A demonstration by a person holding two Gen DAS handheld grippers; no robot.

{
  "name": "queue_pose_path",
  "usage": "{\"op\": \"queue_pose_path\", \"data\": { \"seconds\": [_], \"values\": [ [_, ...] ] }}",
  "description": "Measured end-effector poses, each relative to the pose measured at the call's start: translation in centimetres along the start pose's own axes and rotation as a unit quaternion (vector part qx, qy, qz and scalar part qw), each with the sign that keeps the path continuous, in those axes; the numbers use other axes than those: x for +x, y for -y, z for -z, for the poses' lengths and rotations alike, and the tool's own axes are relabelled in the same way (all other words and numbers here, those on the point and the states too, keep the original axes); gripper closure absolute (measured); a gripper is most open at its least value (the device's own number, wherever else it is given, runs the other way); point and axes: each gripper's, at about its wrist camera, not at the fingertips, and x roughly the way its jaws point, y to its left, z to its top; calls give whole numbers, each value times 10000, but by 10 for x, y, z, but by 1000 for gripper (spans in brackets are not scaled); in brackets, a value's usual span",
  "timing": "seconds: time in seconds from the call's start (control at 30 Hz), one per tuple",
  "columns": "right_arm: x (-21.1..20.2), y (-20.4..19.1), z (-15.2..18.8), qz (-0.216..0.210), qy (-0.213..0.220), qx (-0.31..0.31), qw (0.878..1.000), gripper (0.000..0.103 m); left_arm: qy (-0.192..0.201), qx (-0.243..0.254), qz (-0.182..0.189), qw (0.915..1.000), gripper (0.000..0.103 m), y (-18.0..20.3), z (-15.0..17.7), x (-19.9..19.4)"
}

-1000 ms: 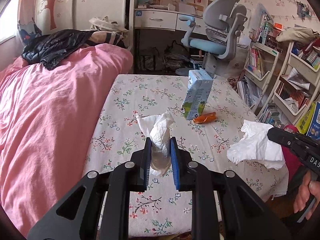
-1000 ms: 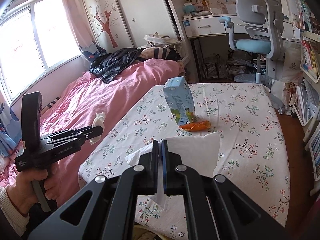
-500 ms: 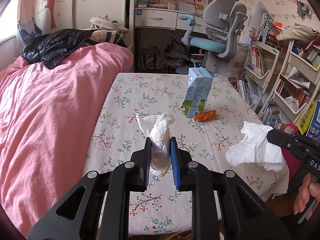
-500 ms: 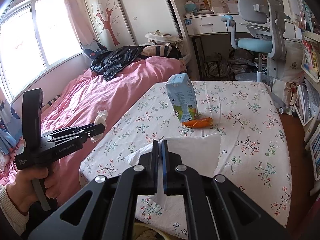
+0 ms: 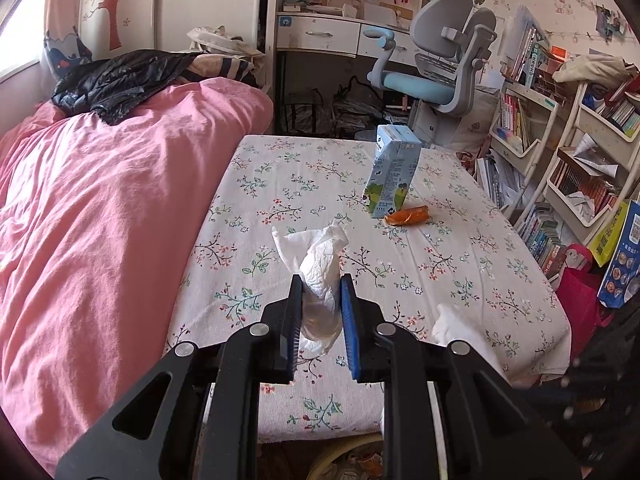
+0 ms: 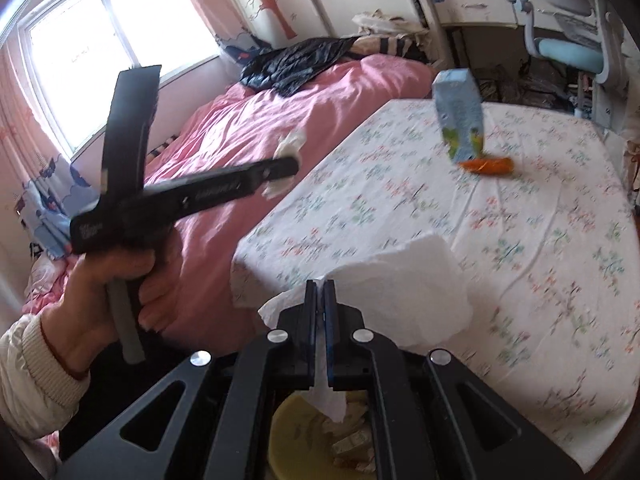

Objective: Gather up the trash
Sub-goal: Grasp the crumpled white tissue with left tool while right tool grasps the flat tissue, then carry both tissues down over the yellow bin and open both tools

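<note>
My left gripper [image 5: 320, 284] is shut on a crumpled white tissue [image 5: 318, 264] above the near edge of the floral table [image 5: 304, 168]. In the right wrist view the left gripper [image 6: 294, 164] shows at the left, held by a hand [image 6: 116, 280], with that tissue [image 6: 290, 146] at its tip. My right gripper [image 6: 320, 286] is shut on a flat white paper towel [image 6: 404, 280] over the table's near corner. A blue milk carton [image 5: 394, 170] stands on the table with an orange wrapper [image 5: 408, 216] beside it. Below the right gripper sits a yellow bin [image 6: 296, 436] with scraps inside.
A pink bed [image 5: 100, 220] runs along the table's left side, with a black jacket [image 5: 120, 80] on it. A grey-blue desk chair [image 5: 436, 72] and a desk stand at the back. Bookshelves [image 5: 560, 160] and a red bag [image 5: 576, 292] line the right side.
My right gripper has swung left and down with the paper towel, over the table's near corner and the bin. The left gripper has drifted slightly, still holding its tissue.
</note>
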Motion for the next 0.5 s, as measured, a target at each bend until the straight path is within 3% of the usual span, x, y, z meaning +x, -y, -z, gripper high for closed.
{"op": "queue_pose_path", "data": {
  "seconds": [0.17,0.3,0.33,0.37,0.43,0.5],
  "values": [
    [22,-40,54,-492,-1154,-299,9917,98,-51,-101,6,9999,85,-4,18,-19],
    [28,-60,85,-557,-1933,-601,9777,97,-161,-144,16,9998,85,-3,39,-34],
    [27,-61,89,-476,-2058,-648,9753,90,-208,-167,34,9996,85,-3,44,-37],
    [24,-60,89,-345,-2097,-675,9748,76,-266,-196,53,9994,85,-2,50,-39],
    [12,-53,82,-119,-1911,-630,9795,58,-383,-229,65,9990,85,-1,62,-43],
    [-4,-39,67,55,-1616,-456,9858,57,-529,-250,83,9983,85,2,77,-48]
  ]
}}
